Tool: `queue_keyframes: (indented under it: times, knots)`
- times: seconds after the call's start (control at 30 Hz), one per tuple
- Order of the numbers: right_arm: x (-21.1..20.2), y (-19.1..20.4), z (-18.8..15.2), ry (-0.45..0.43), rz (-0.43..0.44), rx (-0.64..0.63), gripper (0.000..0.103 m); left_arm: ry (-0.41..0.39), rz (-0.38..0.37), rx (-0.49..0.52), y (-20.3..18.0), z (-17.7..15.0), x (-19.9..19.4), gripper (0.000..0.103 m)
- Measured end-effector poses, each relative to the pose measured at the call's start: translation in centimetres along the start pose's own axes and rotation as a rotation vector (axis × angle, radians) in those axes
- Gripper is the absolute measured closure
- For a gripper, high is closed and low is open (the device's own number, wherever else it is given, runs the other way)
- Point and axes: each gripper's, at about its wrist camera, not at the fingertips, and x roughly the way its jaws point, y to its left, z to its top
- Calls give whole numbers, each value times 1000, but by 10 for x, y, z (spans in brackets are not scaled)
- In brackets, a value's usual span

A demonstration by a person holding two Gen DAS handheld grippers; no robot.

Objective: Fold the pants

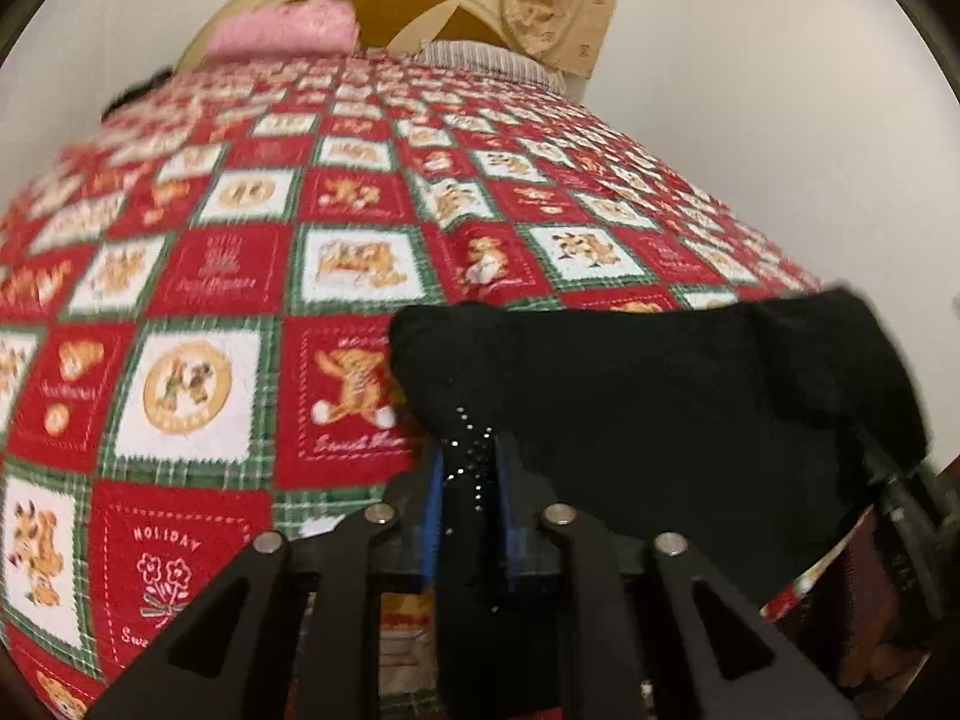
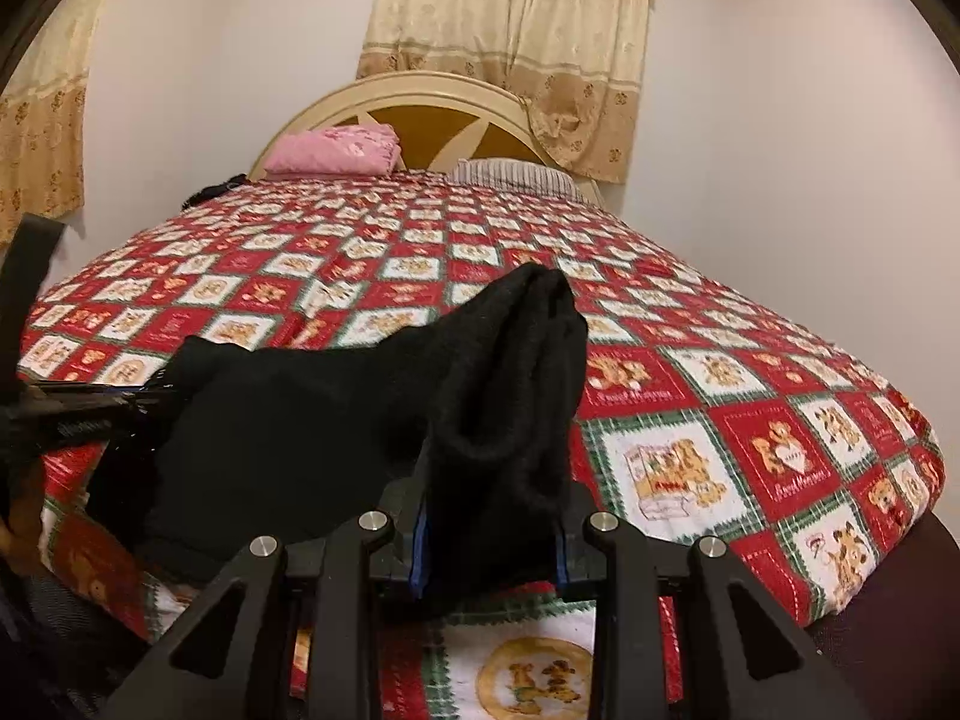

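The left gripper (image 1: pixel 471 480) is clenched on a thin, sparkle-dotted edge of the black pants (image 1: pixel 648 414), while the right gripper (image 2: pixel 489 531) grasps a thicker bunched fold of the same pants (image 2: pixel 336 420). The garment hangs slack between the two claws, lifted just above the near edge of the bed's red-and-green holiday quilt (image 2: pixel 690 372). Beyond it the quilt runs flat to the far edge, where a pink folded blanket (image 2: pixel 336 150) and a striped pillow (image 2: pixel 516 177) lie against the headboard (image 2: pixel 420 90).
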Motion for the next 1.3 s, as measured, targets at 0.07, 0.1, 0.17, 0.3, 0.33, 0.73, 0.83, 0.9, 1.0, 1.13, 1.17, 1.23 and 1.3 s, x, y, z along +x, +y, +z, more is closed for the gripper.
queue_keyframes:
  times: [0.07, 0.1, 0.17, 0.3, 0.33, 0.73, 0.83, 0.9, 1.0, 1.13, 1.17, 1.23, 1.3]
  knots:
    - [8, -5, -9, 27, -35, -10, 73, -10, 12, -14, 10, -1, -5, 62]
    - [14, -8, -14, 46, -44, 0, 73, -19, 15, -19, 12, -1, -8, 51]
    - [21, -17, -21, 66, -32, 50, 73, -29, 4, -35, 17, -2, -10, 45]
    - [18, -14, -20, 46, -40, 14, 73, 31, -65, -79, 14, -1, 5, 45]
    - [18, -13, -21, 46, -42, 8, 73, 49, -95, -88, 11, -1, 11, 45]
    - [20, -20, -17, 69, -2, 81, 73, 93, -109, -44, -16, -7, 25, 89]
    - [15, -14, -12, 59, -13, 72, 73, 54, -44, 16, -22, -7, 17, 89]
    - [10, -10, -7, 43, -21, 63, 73, 15, -13, 55, -25, -6, 7, 89]
    - [1, -2, 0, 10, -33, 42, 73, -22, -2, 82, -25, -3, -6, 90]
    - [-11, 11, 6, -31, -39, 8, 73, -49, 20, 94, -23, -1, -15, 90]
    - [-12, 14, 8, -39, -38, 2, 73, -57, 28, 96, -23, -1, -16, 90]
    - [-17, 23, 11, -59, -38, -22, 73, -74, 41, 95, -20, 1, -21, 90]
    - [-21, 30, 13, -78, -40, -44, 73, -86, 46, 87, -16, 2, -25, 90]
